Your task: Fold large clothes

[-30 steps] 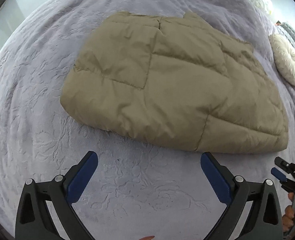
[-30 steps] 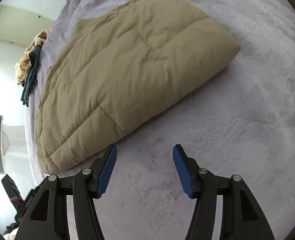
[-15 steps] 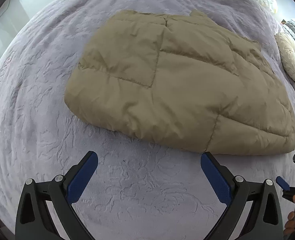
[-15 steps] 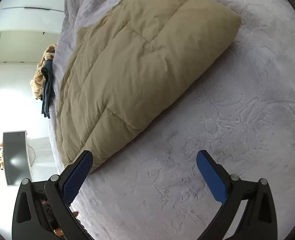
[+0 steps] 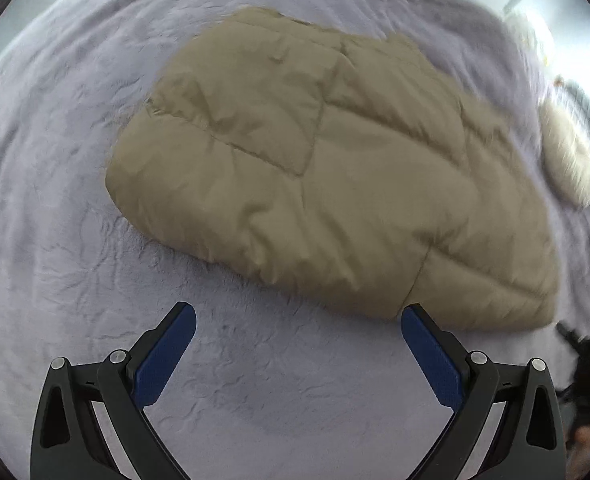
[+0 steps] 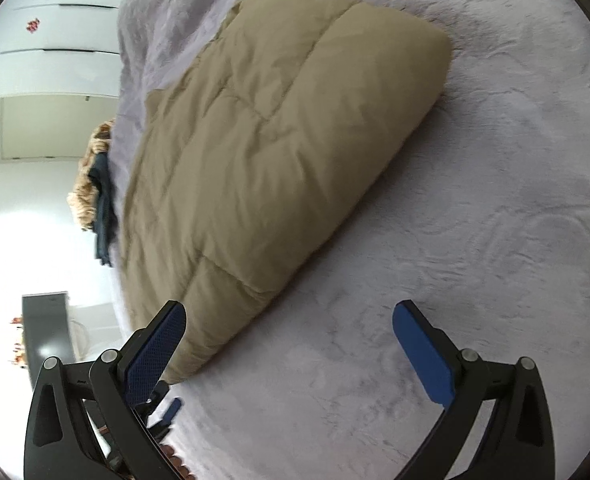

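Note:
A tan quilted puffer garment (image 5: 335, 168) lies folded flat on the lavender bed cover (image 5: 55, 200); it also shows in the right wrist view (image 6: 263, 160). My left gripper (image 5: 297, 316) is open and empty, just short of the garment's near edge, its right finger close to the hem. My right gripper (image 6: 289, 316) is open and empty over the bed cover (image 6: 475, 240), its left finger next to the garment's near corner. The right gripper shows blurred at the left wrist view's lower right (image 5: 587, 364).
A round cream cushion (image 5: 567, 160) lies on the bed to the right of the garment. A pile of dark and tan-patterned clothes (image 6: 95, 184) sits at the bed's far edge. A dark screen (image 6: 47, 332) stands beyond the bed.
Both grippers have moved closer to the garment's near edge. The right gripper opened wide between the earliest frame and the middle one and stays open. The garment has not moved.

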The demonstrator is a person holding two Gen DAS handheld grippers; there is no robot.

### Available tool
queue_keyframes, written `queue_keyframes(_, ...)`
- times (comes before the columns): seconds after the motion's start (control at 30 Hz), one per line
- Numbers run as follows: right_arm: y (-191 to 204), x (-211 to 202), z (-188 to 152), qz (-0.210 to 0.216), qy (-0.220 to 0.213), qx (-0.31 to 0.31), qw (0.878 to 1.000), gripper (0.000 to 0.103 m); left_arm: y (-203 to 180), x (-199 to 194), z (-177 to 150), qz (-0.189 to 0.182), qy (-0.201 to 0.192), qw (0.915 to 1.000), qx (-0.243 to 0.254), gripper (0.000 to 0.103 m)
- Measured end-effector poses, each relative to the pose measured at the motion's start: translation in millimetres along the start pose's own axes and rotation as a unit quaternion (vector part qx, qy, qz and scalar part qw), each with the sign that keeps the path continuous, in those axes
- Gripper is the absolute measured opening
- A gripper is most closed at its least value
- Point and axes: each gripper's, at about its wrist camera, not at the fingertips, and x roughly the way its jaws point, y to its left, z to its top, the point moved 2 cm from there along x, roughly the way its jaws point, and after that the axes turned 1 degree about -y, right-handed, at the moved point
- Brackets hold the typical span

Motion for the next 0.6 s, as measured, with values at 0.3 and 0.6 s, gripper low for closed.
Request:
queue_keyframes(0.3, 9.2, 24.3, 11.0, 0.091, 0.016, 0.030, 0.995, 0.103, 37.0, 21.4, 12.5, -0.124, -0.016, 0.9859, -0.112, 0.103)
queue_keyframes(0.6, 15.4, 75.2, 23.3, 0.164, 0.048, 0.062, 0.983, 0.103, 26.7, 51.1, 42.2, -0.173, -0.042, 0.9742, -0.139, 0.103)
